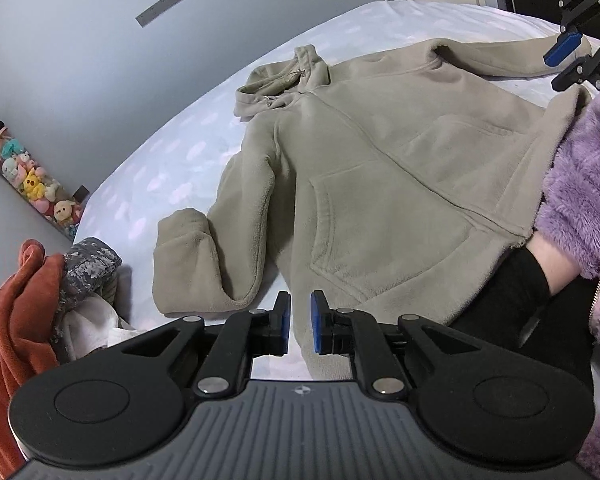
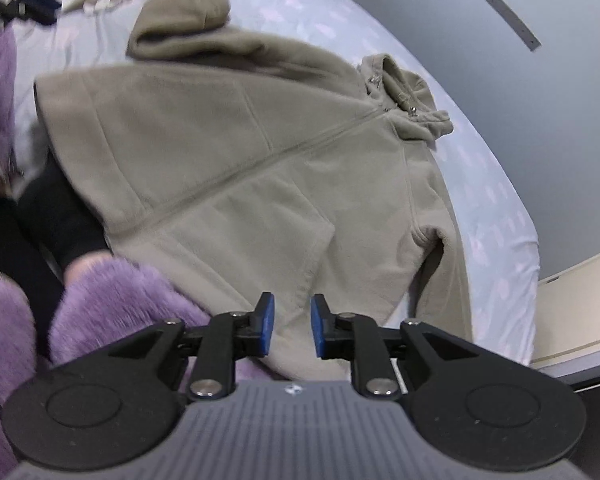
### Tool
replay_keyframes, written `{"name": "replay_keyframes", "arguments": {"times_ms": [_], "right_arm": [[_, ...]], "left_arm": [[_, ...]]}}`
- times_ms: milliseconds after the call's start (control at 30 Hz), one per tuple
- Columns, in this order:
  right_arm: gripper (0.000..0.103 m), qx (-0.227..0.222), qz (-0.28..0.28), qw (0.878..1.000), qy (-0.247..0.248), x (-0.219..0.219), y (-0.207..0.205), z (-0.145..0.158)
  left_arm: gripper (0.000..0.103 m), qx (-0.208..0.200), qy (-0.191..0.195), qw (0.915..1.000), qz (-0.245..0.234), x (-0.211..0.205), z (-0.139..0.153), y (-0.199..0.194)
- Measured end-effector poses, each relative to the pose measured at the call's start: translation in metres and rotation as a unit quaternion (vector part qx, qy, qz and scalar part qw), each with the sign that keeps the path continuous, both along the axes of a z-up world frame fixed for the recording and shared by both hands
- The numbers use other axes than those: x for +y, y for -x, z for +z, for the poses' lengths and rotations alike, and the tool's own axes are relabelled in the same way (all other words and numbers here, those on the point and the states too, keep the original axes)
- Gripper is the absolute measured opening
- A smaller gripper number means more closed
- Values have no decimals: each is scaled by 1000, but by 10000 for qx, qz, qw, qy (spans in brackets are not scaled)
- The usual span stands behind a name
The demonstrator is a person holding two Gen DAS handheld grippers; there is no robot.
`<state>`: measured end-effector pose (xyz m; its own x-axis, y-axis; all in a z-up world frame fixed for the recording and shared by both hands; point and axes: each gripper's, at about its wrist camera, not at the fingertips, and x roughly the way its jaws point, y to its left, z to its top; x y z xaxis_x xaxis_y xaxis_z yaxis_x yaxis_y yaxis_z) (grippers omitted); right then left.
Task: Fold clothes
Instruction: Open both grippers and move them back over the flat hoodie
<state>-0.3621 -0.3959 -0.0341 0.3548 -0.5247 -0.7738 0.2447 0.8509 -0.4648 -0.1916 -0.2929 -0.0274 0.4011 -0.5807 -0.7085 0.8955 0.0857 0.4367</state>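
A beige fleece zip hoodie [image 1: 380, 168] lies front up and spread flat on the pale bed sheet [image 1: 160, 168]. Its hood [image 1: 280, 84] points away and one sleeve [image 1: 204, 248] is bent back beside the body. My left gripper [image 1: 299, 324] hovers open over the hem near that sleeve, nothing between its blue pads. In the right wrist view the same hoodie [image 2: 260, 168] fills the middle. My right gripper [image 2: 292, 326] is open above its lower edge by the other sleeve [image 2: 432, 264]. The right gripper [image 1: 576, 60] also shows at the top right of the left wrist view.
A pile of other clothes, rust-red [image 1: 16, 320] and grey patterned [image 1: 88, 268], sits at the bed's left end. A person's purple fuzzy sleeve [image 1: 584, 200] and black-clad legs [image 1: 516, 304] rest at the hoodie's hem. Plush toys [image 1: 32, 184] line a shelf by the grey wall.
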Motion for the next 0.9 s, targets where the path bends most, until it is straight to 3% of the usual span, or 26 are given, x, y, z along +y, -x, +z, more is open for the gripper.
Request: {"name": "replay_keyframes", "arguments": {"times_ms": [67,300,600,733,900], "right_arm": [[35,-223,-105,9997,67,-1,-4,-1],[35,-1284,-1012,9865,-112,-17,-17,-16],[41,-1904,-1554,9693,56,-45,-21,-39],[56,-2040,-1762,9625,292,-60,-17,-43],[73,-2448,-2255,9428,-201,-83,-11,-56]], "left_arm": [[10,71,68,10000,5,-4,-1,0],[13,259,380,9988,191,-24,-1,-12],[17,484,496,9957,611,-44,-14,-43],[19,562,471,9946,731,-53,-21,-55],[26,671,442,9928,887,-67,-28,-67]]}}
